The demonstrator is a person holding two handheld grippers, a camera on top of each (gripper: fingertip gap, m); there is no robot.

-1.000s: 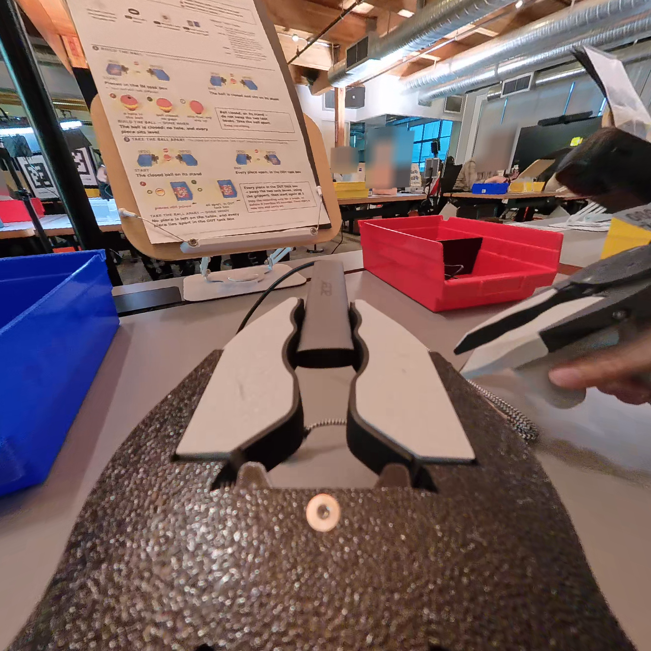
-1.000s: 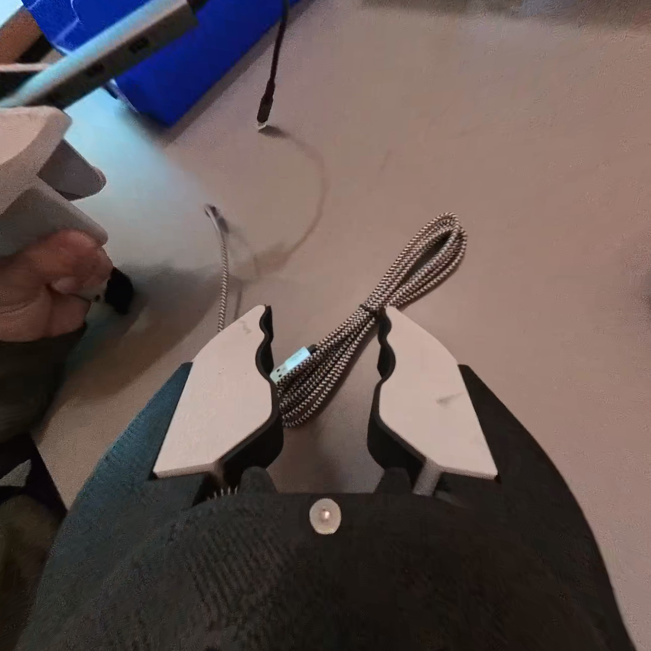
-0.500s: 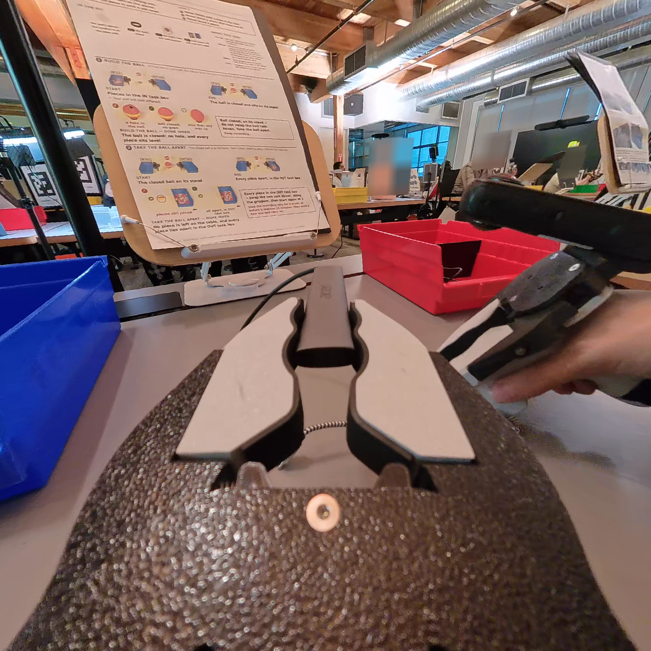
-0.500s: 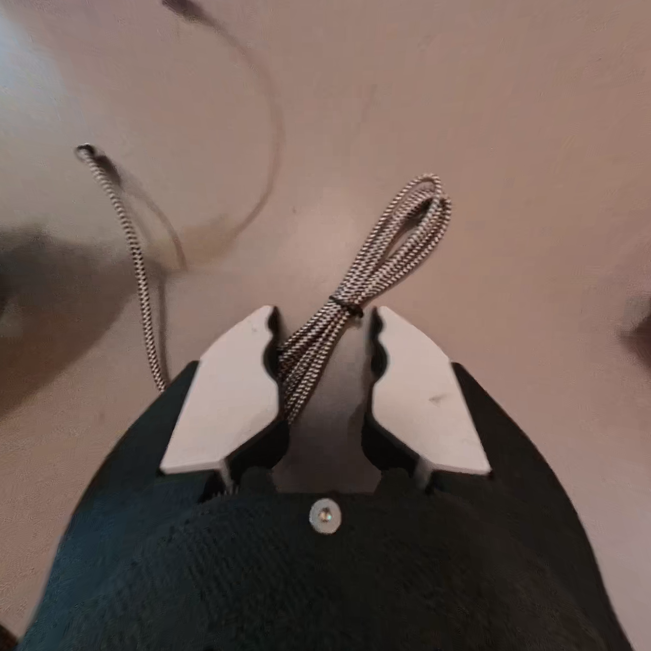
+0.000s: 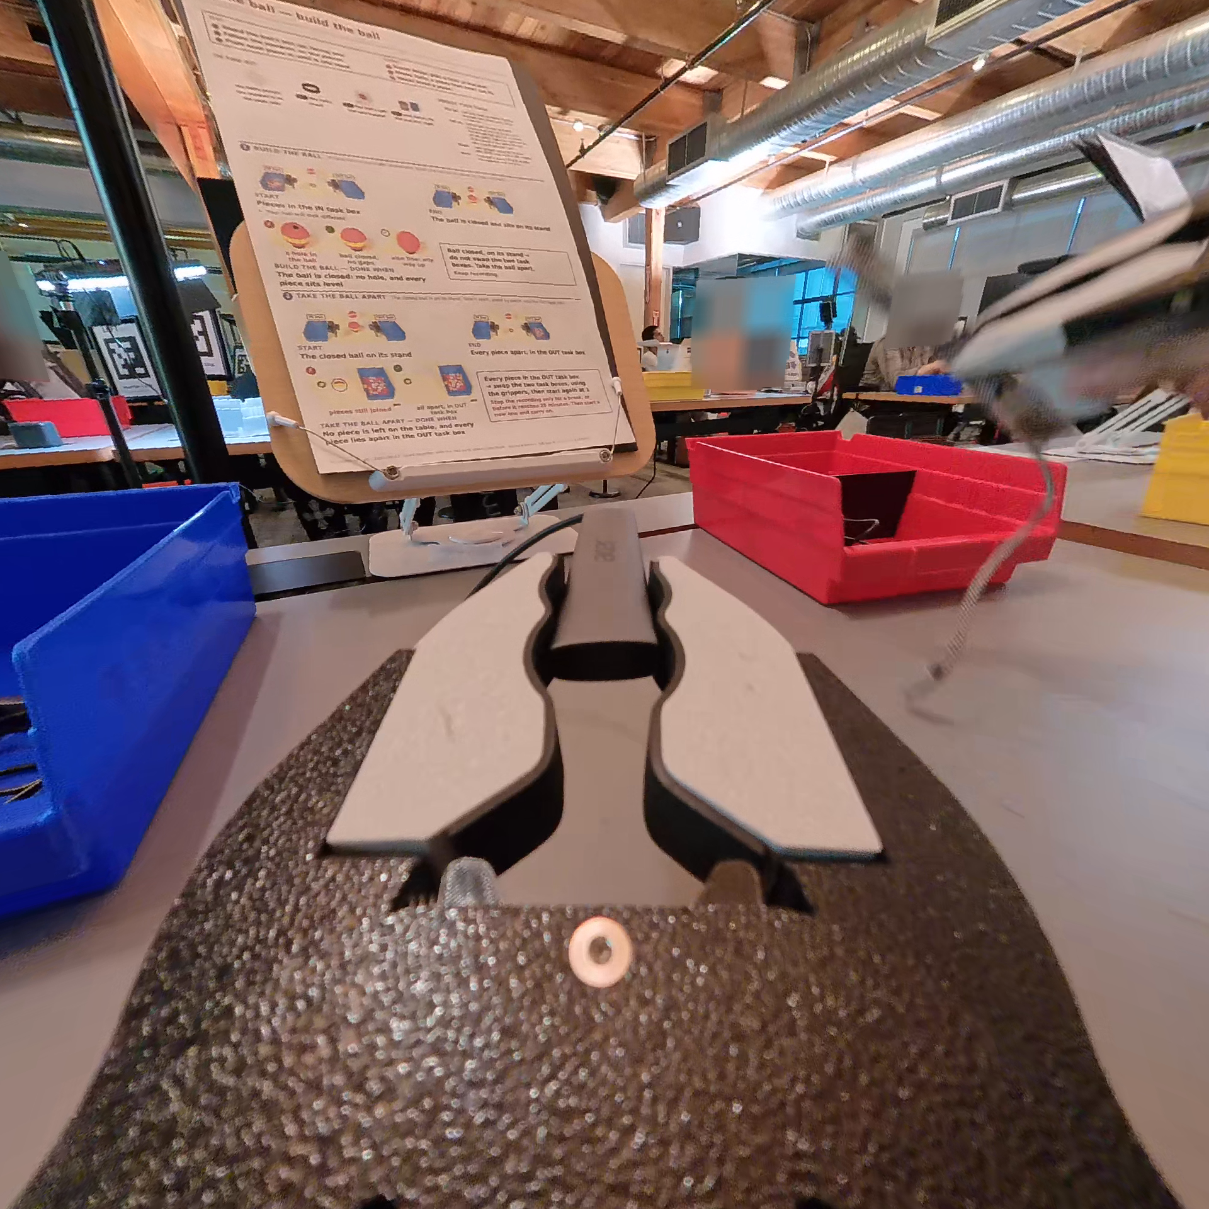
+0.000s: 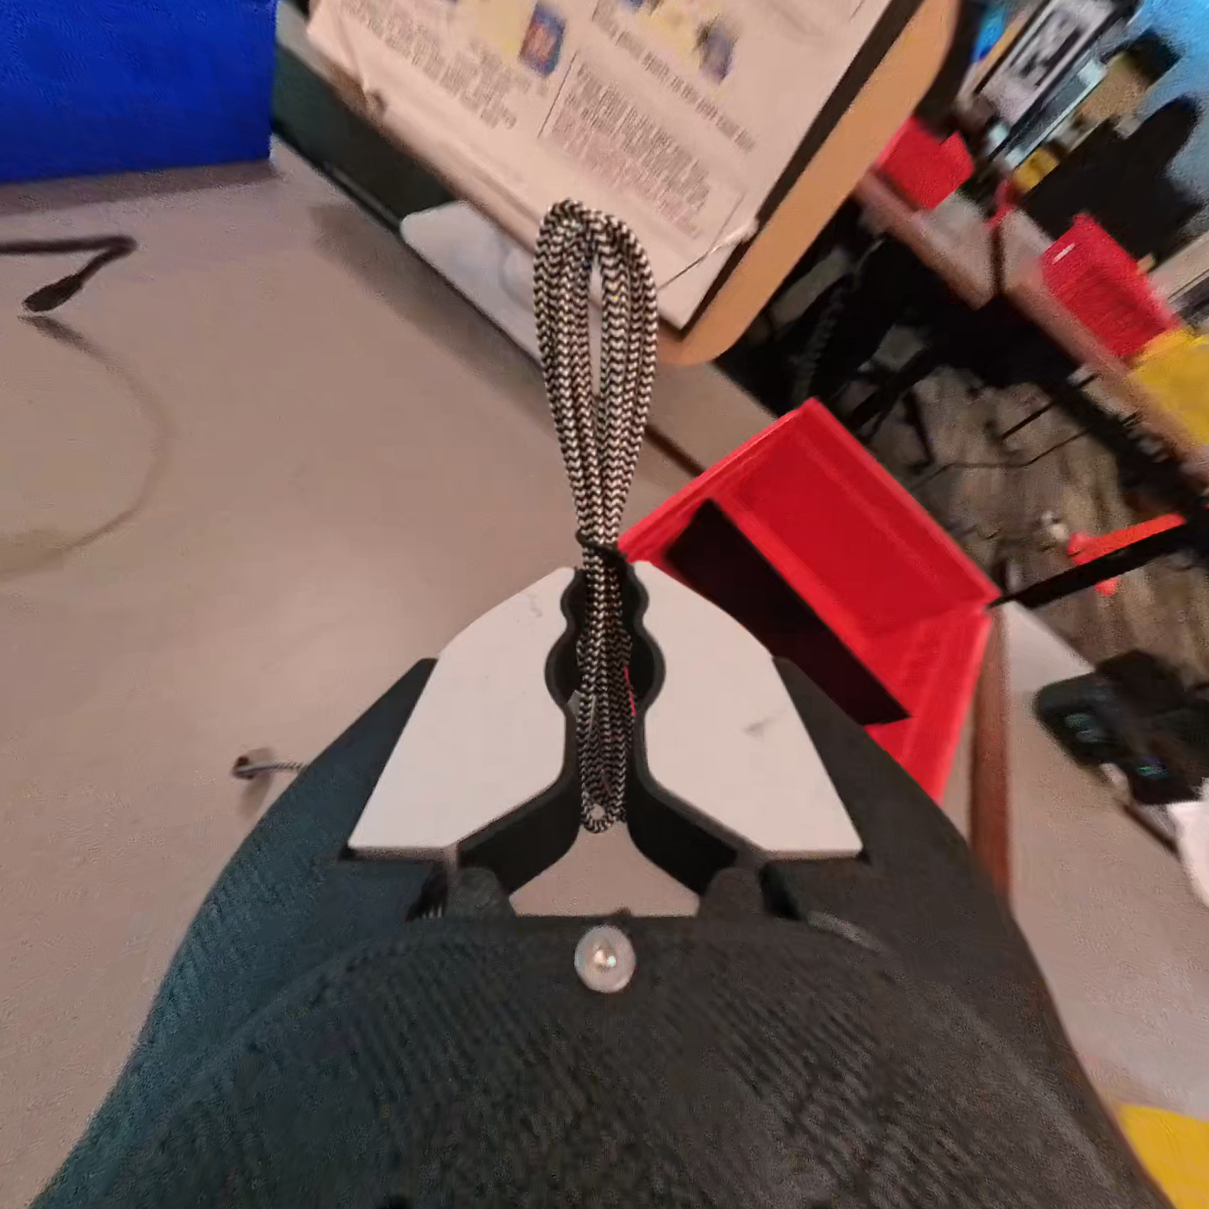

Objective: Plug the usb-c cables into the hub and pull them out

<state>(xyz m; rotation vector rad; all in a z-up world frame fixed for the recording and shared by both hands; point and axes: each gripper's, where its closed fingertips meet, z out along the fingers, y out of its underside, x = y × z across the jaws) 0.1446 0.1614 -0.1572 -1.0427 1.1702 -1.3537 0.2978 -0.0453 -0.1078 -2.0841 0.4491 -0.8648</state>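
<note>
- Between the fingers of the left gripper (image 5: 605,589) sits the grey hub (image 5: 605,585), clamped at its near end and pointing away over the grey table (image 5: 1047,752); a thin dark cord runs from its far end toward the left.
- Up at the right of the left wrist view, the right gripper (image 5: 1007,340) shows blurred, with a loose braided end hanging from it down to the tabletop.
- At the right gripper's own camera, its fingers are clenched on the braided cable bundle (image 6: 598,392), whose tied loop sticks out past the tips, clear of the table.
- Behind the hub stands an instruction sheet on a stand (image 5: 419,262), with a blue bin (image 5: 131,654) at the left and a red bin (image 5: 883,510) at the right.
- Another dark cable end (image 6: 59,288) lies on the table at the left.
</note>
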